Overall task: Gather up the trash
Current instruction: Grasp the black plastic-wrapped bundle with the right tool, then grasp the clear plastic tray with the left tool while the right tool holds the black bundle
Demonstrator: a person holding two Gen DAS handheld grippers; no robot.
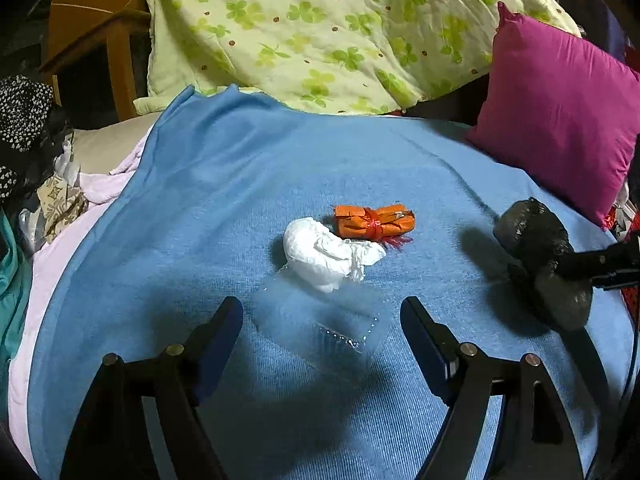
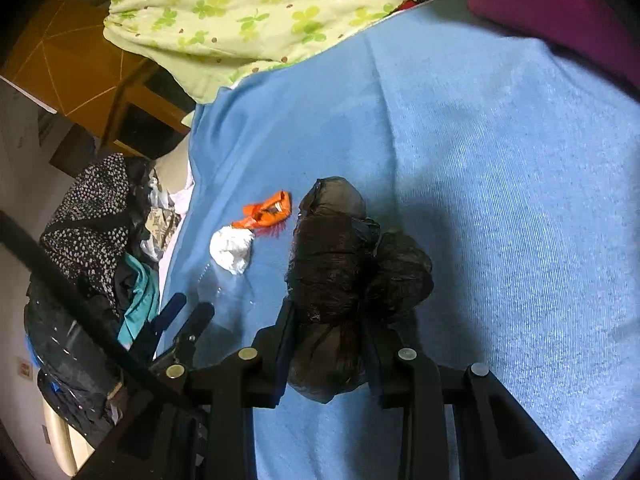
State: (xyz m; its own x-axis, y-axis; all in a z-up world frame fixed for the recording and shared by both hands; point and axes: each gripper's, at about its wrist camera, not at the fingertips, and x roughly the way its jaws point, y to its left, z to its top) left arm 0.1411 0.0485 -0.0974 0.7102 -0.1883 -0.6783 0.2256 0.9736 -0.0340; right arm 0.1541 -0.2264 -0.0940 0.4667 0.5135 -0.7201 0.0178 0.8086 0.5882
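Three pieces of trash lie mid-blanket: a crumpled white tissue (image 1: 328, 252), an orange wrapper roll (image 1: 374, 222) tied with red string just behind it, and a clear plastic piece (image 1: 332, 320) in front of it. My left gripper (image 1: 320, 312) is open, its jaws on either side of the clear plastic without touching it. My right gripper (image 2: 332, 320) is shut on a bunched black plastic bag (image 2: 348, 272), held just above the blanket to the right of the tissue (image 2: 232, 250) and orange roll (image 2: 268, 212). The left wrist view shows that bag (image 1: 540, 264) at its right edge.
A blue blanket (image 1: 200, 200) covers the bed. A green clover quilt (image 1: 320, 28) is heaped at the back, with a magenta pillow (image 1: 560, 120) at the back right. Clothes (image 2: 92, 216) are piled off the left edge, beside wooden furniture (image 1: 100, 40).
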